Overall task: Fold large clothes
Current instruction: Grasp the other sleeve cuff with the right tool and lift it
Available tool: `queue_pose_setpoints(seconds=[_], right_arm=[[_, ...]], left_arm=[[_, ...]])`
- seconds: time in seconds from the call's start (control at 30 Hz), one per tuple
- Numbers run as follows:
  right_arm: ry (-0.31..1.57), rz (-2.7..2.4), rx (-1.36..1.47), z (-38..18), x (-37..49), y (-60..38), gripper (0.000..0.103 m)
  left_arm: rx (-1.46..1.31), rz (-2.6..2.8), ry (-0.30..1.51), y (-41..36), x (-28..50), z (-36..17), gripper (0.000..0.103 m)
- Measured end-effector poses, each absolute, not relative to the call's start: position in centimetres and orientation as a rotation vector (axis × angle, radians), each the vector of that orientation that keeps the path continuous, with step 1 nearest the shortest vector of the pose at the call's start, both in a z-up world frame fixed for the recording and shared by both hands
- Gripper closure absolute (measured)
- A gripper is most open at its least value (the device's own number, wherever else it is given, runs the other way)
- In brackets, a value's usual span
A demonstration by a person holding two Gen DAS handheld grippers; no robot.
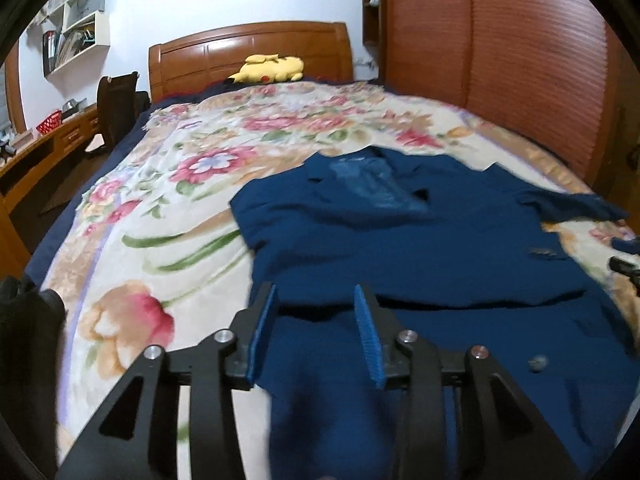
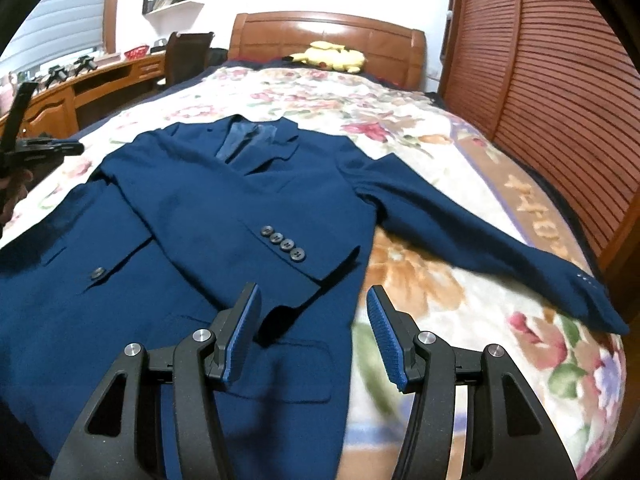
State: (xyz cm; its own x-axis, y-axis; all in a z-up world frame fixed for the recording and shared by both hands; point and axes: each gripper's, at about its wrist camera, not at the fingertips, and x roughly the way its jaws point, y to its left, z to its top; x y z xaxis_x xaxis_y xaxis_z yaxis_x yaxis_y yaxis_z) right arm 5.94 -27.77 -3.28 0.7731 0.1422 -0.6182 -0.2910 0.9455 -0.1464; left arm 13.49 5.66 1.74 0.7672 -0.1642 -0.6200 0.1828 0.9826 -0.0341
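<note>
A navy blue suit jacket (image 2: 192,208) lies front-up on the floral bedspread (image 2: 400,120), collar toward the headboard. One sleeve is folded across the chest, its cuff buttons (image 2: 282,245) showing. The other sleeve (image 2: 480,232) stretches out to the right. My right gripper (image 2: 314,304) is open and empty, hovering over the jacket's lower right edge. My left gripper (image 1: 316,300) is open and empty over the jacket's (image 1: 420,240) lower left part, above the folded sleeve edge. The left gripper also shows at the left edge of the right wrist view (image 2: 40,148).
A yellow plush toy (image 1: 272,68) lies by the wooden headboard (image 1: 248,48). A slatted wooden wardrobe (image 2: 560,80) stands along the bed's right side. A desk (image 1: 40,140) and dark chair (image 1: 116,108) stand to the left, with wall shelves (image 1: 76,20) above.
</note>
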Motion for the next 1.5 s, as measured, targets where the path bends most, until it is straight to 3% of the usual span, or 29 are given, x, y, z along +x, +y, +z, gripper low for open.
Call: queue_pose_setpoints(seconds=[0.1, 0.3, 0.57, 0.73, 1.17, 1.5], right_arm=[[0.635, 0.227, -0.238, -2.6, 5.0, -28.1, 0.047], [0.603, 0.206, -0.228, -1.3, 2.8, -29.4, 0.046], [0.567, 0.175, -0.206, -0.4, 0.6, -31.8, 0.035], [0.568, 0.145, -0.194, -0.3, 0.5, -33.7, 0.034], [0.629, -0.086, -0.214, -2.5, 5.4, -43.3, 0.034], [0.645, -0.263, -0.1, -0.8, 10.2, -52.8, 0.034]], left_arm=[[-0.002, -0.203, 0.638, 5.0, 11.6, 2.8, 0.05], [0.008, -0.217, 0.584, 3.0, 8.8, 4.2, 0.049], [0.022, -0.245, 0.548, -0.6, 6.8, 4.9, 0.049], [0.015, -0.27, 0.583, -3.2, 6.5, 3.6, 0.049], [0.034, -0.322, 0.634, -8.6, 6.7, -0.7, 0.049], [0.038, -0.323, 0.632, -9.3, 6.3, -1.9, 0.049]])
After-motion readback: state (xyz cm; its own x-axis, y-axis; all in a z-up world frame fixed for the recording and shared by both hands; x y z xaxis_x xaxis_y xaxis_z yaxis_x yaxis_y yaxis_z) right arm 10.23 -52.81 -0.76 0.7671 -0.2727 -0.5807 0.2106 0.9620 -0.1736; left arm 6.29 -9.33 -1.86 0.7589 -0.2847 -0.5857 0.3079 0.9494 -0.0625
